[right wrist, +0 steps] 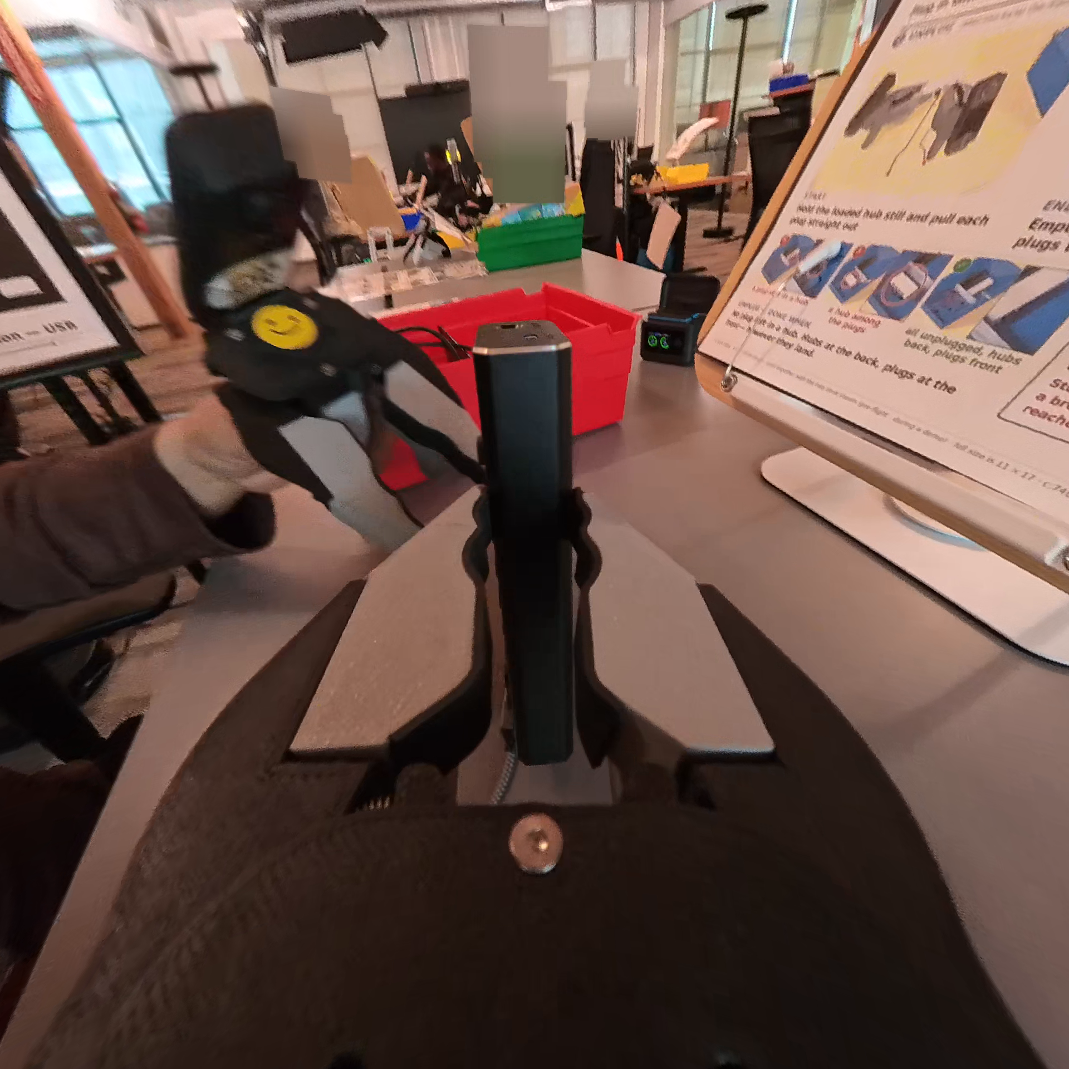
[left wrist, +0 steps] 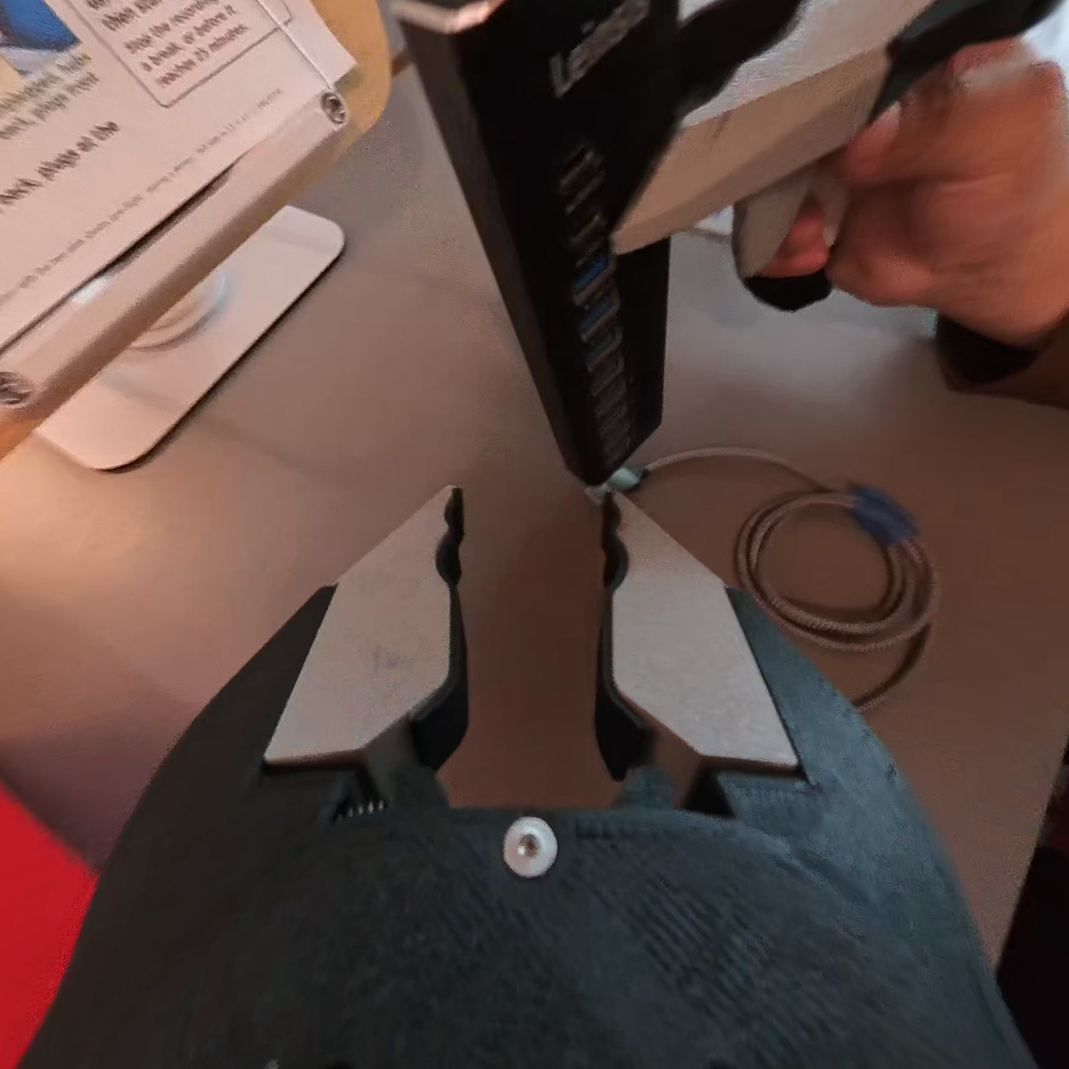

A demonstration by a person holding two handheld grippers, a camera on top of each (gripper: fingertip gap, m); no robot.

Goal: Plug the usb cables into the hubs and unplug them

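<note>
Right gripper (right wrist: 529, 520) clamps black hub (right wrist: 523, 463); coiled cable (left wrist: 839, 578) beside it.

The hub (right wrist: 529, 538) looks like smooth black satin metal with a brushed silver end rim, the cable (left wrist: 839, 572) wears a woven cloth braid, the red bin (right wrist: 584, 358) is glossy plastic, and the desk (left wrist: 347, 520) is smooth and matt.

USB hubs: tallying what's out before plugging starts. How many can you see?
1. The black hub is clamped upright in the right gripper. More may lie hidden in the red bin.
</note>
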